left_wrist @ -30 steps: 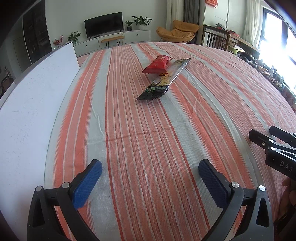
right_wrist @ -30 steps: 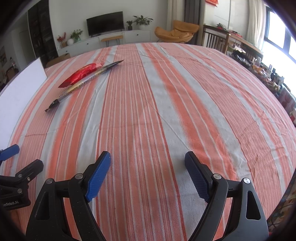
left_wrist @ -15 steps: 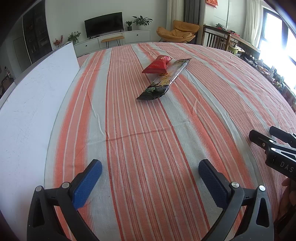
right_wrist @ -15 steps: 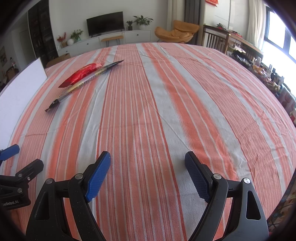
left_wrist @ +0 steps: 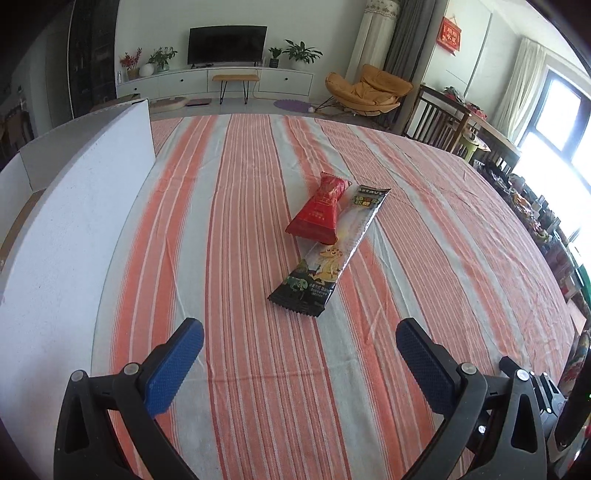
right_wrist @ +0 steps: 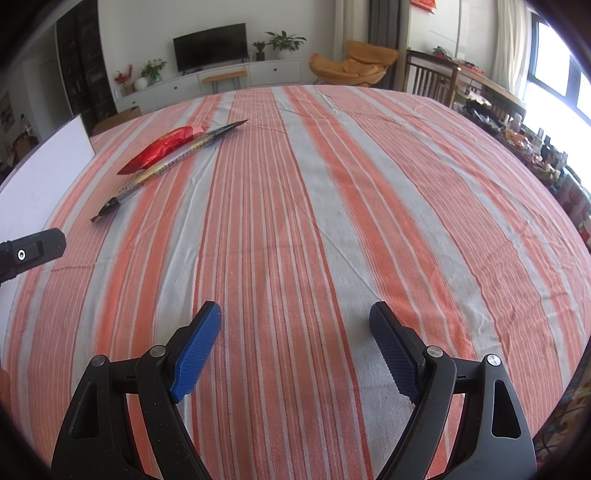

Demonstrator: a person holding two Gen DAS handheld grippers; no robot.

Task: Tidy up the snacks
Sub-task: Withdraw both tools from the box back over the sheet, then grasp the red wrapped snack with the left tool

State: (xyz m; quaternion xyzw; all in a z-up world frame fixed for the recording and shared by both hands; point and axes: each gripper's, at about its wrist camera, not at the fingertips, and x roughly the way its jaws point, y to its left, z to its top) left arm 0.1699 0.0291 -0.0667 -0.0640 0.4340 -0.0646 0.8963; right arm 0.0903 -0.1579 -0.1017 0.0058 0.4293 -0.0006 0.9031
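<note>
Two snack packets lay together on the orange-and-grey striped tablecloth [left_wrist: 258, 258], toward the middle of the table. The red packet [left_wrist: 318, 211] rested with its lower edge overlapping the long black-and-clear packet [left_wrist: 332, 254], which stretched diagonally beside it. The long packet's far end carried pale lettering that began "stavt", with a green and yellow label under it; cartoon animals and small print at its near, dark end were too small to read. The gold characters on the red packet could not be made out either.

The left gripper [left_wrist: 299, 354] hung over the cloth just short of the long packet's near end, its blue-padded fingers spread wide with nothing between them. The right gripper [right_wrist: 295, 332] sat well apart from the snacks, over bare cloth, its fingers likewise wide open and empty.

A white board [left_wrist: 70, 221] stood along the table's left edge. On the far wall hung a red plaque [left_wrist: 450, 34] with gold characters, unreadable from there.
</note>
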